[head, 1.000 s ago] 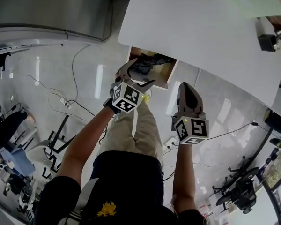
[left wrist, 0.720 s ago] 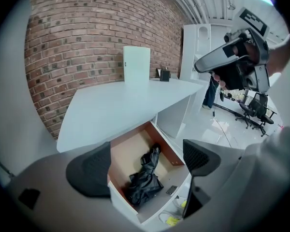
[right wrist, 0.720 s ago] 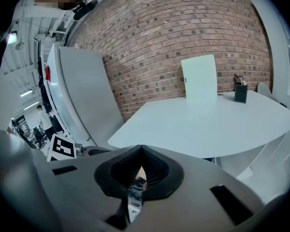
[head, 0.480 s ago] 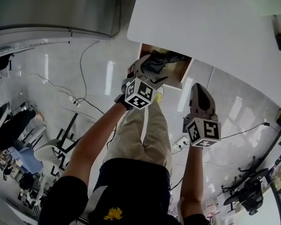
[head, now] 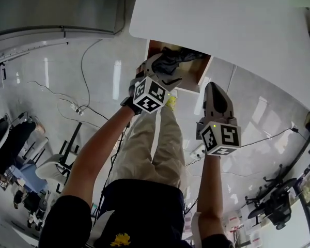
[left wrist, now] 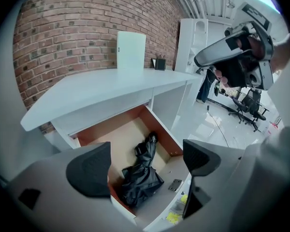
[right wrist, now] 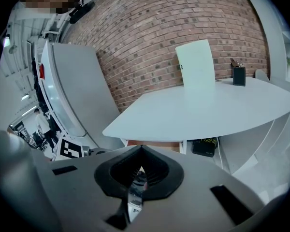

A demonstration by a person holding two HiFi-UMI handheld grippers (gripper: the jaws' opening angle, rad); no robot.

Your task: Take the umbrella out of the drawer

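Umbrella (left wrist: 143, 173), black and loosely folded, lies in the open drawer (left wrist: 118, 134), beyond and between the left gripper's (left wrist: 146, 164) wide-spread, empty fingers (left wrist: 89, 169) (the right gripper (right wrist: 137, 170) is closed on nothing). Pinching only slack cloth could let it slip or snag on the drawer front.

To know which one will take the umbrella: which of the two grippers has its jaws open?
The left gripper: its jaws stand wide apart above the umbrella in the open drawer. The right gripper has its jaws together.
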